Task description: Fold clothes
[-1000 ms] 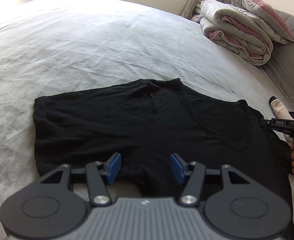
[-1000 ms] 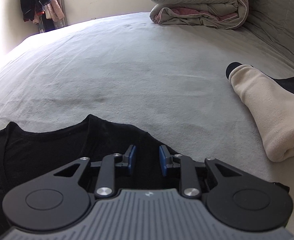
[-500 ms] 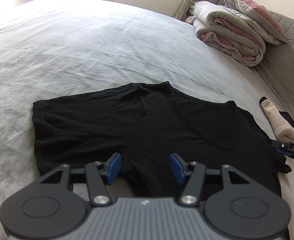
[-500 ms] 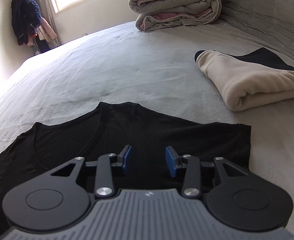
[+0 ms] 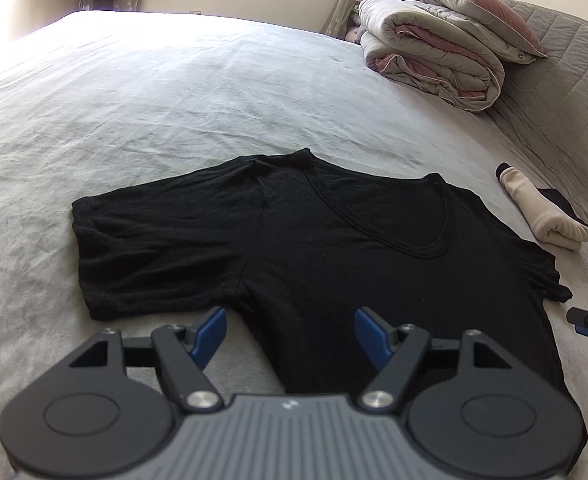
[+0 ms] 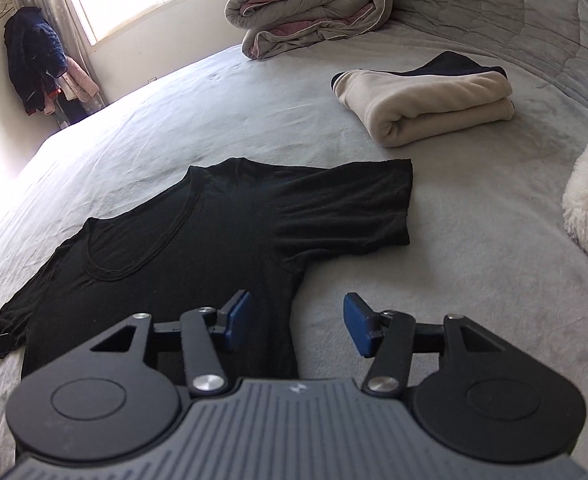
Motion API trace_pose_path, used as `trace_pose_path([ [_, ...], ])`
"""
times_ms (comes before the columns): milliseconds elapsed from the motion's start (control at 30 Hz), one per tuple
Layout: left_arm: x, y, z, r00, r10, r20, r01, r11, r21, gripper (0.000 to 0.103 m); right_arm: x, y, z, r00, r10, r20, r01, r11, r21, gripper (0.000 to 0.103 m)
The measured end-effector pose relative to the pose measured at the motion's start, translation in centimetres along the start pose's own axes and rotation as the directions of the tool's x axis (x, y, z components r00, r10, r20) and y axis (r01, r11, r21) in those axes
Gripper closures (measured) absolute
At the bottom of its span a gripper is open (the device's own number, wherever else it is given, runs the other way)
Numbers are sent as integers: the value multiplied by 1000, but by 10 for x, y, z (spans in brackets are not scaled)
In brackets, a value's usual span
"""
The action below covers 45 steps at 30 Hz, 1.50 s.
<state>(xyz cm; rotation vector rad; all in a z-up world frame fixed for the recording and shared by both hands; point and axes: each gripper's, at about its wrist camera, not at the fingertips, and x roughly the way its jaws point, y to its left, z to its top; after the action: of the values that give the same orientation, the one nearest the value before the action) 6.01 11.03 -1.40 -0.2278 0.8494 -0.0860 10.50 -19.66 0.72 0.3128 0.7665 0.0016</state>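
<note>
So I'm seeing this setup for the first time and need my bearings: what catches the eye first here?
A black T-shirt lies spread flat on the grey bed, neckline away from the cameras, right ahead of both grippers. The left gripper and right gripper are open, blue fingers empty, near the shirt's sides. Beyond the shirt's right sleeve sits a folded cream garment, and a rolled duvet lies farther back.

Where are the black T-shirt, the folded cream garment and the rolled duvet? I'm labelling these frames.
black T-shirt (image 5: pixel 302 240), left wrist view, chest below neckline.
folded cream garment (image 6: pixel 426 108), right wrist view, top layer.
rolled duvet (image 6: pixel 314 8), right wrist view, outer roll.
</note>
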Motion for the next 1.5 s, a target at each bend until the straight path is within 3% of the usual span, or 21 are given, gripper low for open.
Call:
trace_pose_path([
  [267, -15, -2, -13, 999, -32, -20, 32, 999, -19, 30, -23, -5, -8, 999, 31, -30, -30, 998, 54, 42],
  [400, -22, -9, -14, 999, -46, -15, 46, 999, -1, 29, -39, 0, -11, 999, 50, -7, -49, 998, 35, 34],
  [733, -47, -16, -31, 997, -30, -71, 31, 999, 16, 28, -56, -9, -35, 997, 82, -10, -82, 996, 20, 33],
  [933, -59, -5, -60, 993, -71, -92, 67, 997, -38, 29, -56, -17, -51, 994, 97, -59, -95, 995, 33, 33],
  [1100, -52, 9, -76, 975, -149, -164, 132, 985, -112, 39, -58, -16, -62, 986, 128, -103, -131, 991, -25, 33],
  [1233, -51, 13, -85, 964, -185, -193, 169, 981, -94, 44, -59, -15, -71, 977, 149, -151, -163, 983, -88, 33],
  [1367, -49, 20, -94, 954, -206, -216, 190, 978, -91, 50, -55, -22, -74, 971, 151, -187, -169, 982, -82, 33],
  [1500, -47, 17, -98, 931, -269, -245, 252, 963, -97, 59, -52, -21, -76, 952, 196, -236, -222, 971, -86, 33],
])
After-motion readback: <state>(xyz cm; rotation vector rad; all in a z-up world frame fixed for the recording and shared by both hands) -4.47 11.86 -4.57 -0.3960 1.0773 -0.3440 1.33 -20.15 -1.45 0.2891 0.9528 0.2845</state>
